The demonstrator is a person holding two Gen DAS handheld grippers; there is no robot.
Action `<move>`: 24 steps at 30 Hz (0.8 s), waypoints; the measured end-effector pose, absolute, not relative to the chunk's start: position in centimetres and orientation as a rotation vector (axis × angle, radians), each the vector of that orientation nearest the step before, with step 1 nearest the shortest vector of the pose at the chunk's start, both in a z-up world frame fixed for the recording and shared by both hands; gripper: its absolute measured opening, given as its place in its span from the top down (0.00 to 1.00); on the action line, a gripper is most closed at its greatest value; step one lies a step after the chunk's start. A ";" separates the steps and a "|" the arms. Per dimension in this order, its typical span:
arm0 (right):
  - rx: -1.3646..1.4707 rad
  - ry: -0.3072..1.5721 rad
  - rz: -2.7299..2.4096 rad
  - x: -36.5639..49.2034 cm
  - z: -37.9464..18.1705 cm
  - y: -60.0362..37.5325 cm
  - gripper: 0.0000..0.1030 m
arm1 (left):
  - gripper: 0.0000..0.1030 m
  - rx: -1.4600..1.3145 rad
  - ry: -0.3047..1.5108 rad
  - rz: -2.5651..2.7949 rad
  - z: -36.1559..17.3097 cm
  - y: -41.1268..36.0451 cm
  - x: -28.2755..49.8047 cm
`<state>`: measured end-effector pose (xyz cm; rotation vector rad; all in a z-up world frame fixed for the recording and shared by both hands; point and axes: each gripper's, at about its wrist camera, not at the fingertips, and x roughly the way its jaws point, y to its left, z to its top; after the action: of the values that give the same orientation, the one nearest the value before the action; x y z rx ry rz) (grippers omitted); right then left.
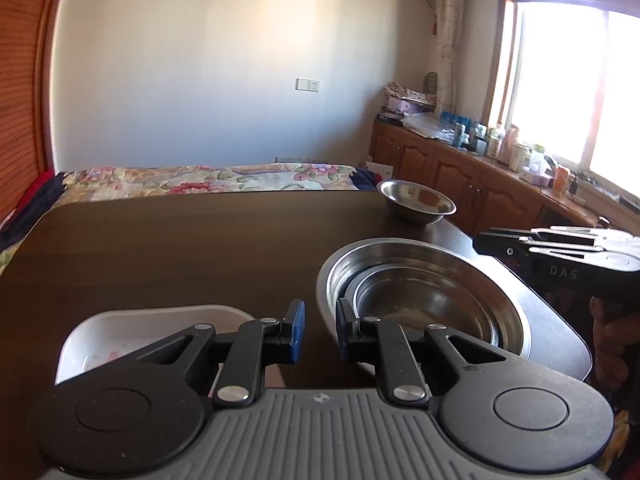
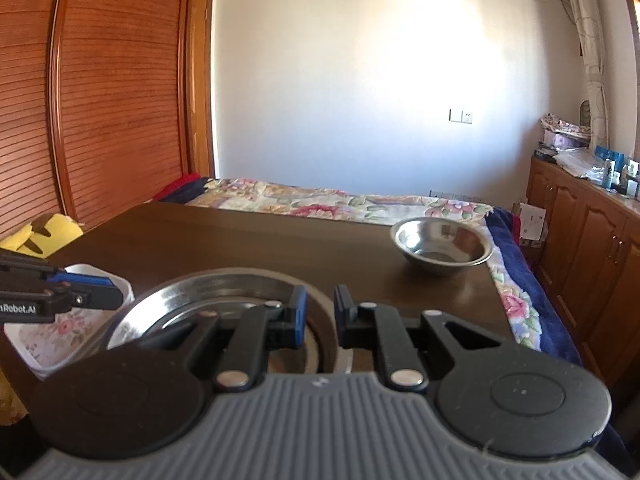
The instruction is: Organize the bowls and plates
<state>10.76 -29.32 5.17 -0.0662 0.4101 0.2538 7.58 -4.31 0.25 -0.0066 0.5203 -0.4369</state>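
Observation:
A stack of nested steel bowls (image 1: 424,296) sits on the dark table (image 1: 180,248) at the near right. Its left rim lies just under my left gripper (image 1: 320,330), which is open with nothing between its blue pads. A white rectangular dish (image 1: 148,332) lies to the gripper's left. A single small steel bowl (image 1: 416,202) stands at the far right corner. In the right wrist view, my right gripper (image 2: 320,314) is open and empty over the stack's (image 2: 224,284) right rim. That view also holds the lone bowl (image 2: 442,246) and the floral-lined white dish (image 2: 60,332).
The right gripper's body (image 1: 560,256), held by a hand, hangs beside the stack's right side. The left gripper (image 2: 100,292) reaches in over the white dish. A bed with a floral cover (image 2: 340,200) lies beyond the table. Wooden cabinets (image 1: 460,176) line the right wall.

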 end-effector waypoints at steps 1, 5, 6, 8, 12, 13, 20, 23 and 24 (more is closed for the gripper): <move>-0.069 0.405 0.246 10.9 5.4 -29.6 0.85 | 0.82 0.002 0.516 -0.441 0.5 -4.5 7.9; -0.074 0.385 0.220 12.1 6.4 -31.0 0.84 | 0.82 0.029 0.506 -0.460 1.9 -5.6 9.4; -0.075 0.378 0.213 12.2 6.5 -31.3 0.84 | 0.82 0.044 0.500 -0.462 2.4 -6.0 9.9; -0.076 0.368 0.199 12.9 7.0 -32.2 0.84 | 0.82 0.065 0.488 -0.469 3.1 -6.8 10.6; -0.086 0.366 0.173 14.5 7.1 -33.7 0.82 | 0.82 0.077 0.489 -0.502 4.2 -8.2 12.6; -0.090 0.368 0.167 15.0 7.1 -34.1 0.77 | 0.82 0.070 0.494 -0.515 4.5 -8.5 13.2; -0.095 0.380 0.144 18.2 6.4 -36.0 0.62 | 0.82 0.095 0.503 -0.558 5.9 -11.4 16.5; -0.094 0.385 0.147 19.1 6.1 -36.3 0.62 | 0.80 0.115 0.510 -0.563 6.1 -12.4 17.8; -0.095 0.386 0.148 19.4 6.0 -36.4 0.62 | 0.79 0.120 0.512 -0.564 6.1 -12.6 18.2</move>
<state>19.42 -36.44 6.03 -0.0953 0.3856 0.1477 18.16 -12.61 6.13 0.1201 0.5115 -0.5638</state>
